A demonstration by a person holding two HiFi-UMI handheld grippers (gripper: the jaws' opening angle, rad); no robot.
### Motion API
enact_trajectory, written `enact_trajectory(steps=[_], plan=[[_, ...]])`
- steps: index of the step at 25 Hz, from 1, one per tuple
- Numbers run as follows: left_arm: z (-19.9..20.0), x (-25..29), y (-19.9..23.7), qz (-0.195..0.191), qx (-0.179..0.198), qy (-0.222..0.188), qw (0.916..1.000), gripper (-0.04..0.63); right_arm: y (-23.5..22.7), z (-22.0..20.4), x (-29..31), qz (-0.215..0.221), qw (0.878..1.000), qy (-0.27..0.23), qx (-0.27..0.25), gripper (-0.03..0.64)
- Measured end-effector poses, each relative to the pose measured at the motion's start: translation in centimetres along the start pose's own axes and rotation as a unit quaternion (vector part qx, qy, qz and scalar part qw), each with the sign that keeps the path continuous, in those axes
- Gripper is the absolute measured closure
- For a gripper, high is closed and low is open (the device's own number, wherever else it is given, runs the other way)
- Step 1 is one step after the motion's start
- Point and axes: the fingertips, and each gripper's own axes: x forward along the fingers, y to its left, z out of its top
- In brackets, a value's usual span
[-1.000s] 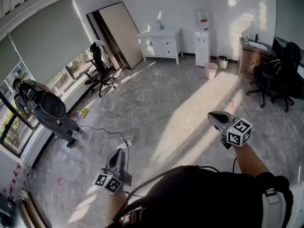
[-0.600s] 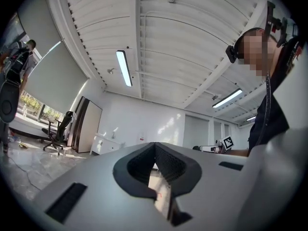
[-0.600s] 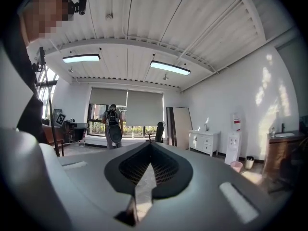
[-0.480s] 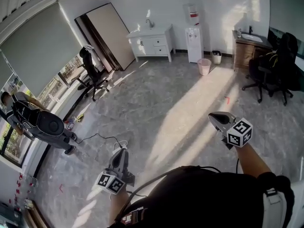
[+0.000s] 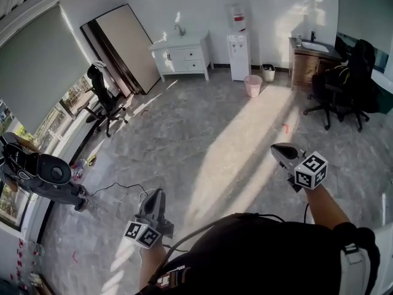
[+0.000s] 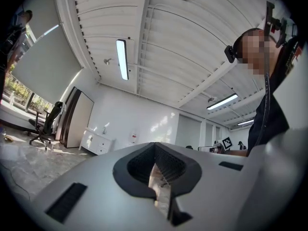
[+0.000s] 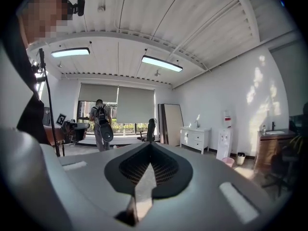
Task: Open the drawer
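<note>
A white cabinet with drawers [image 5: 181,55] stands against the far wall, with a tap on top; it also shows small in the left gripper view as the cabinet [image 6: 98,144] and in the right gripper view as the cabinet [image 7: 195,137]. All its drawers look closed. My left gripper [image 5: 159,193] is held low at the left over the floor, far from the cabinet, jaws together and empty [image 6: 155,177]. My right gripper [image 5: 277,149] is held out at the right, also far from the cabinet, its jaws together with nothing between them [image 7: 148,170].
A water dispenser [image 5: 238,39] and a pink bin [image 5: 252,85] stand right of the cabinet. A wooden sink unit [image 5: 305,59] and black office chair [image 5: 344,82] are at the right. Another chair [image 5: 103,97], a person with a backpack [image 5: 37,171] and a floor cable [image 5: 116,189] are at the left.
The whole room has slid leftward and closer in the head view. The person with the backpack has drifted toward the left edge. Both grippers stay held out and shut.
</note>
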Motion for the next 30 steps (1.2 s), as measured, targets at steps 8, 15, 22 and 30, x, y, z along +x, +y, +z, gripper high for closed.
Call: enact_trajectory(steps=[8,15,22,30], plan=[[4.6,2.2,10.0,-0.030,0.011,-0.002,0.9995,0.594,1.8,2.8,8.9,-0.028,1.000,-0.012,0.001,0.616],[7.4,2.7,18.7,-0.031,0.009,-0.003,0.9995,0.594,3.6,4.6,17.5,-0.030,0.999,-0.017,0.001,0.615],[8.5,3.0,24.5,-0.022,0.009,-0.005,0.9997,0.594,4.6,4.3,23.9,-0.014,1.000,-0.009,0.006,0.615],[7.1,6.0,26.2,-0.001,0.006,0.007,1.0000,0.594,0.5,4.0,27.6,0.003,1.000,-0.010,0.022,0.615]])
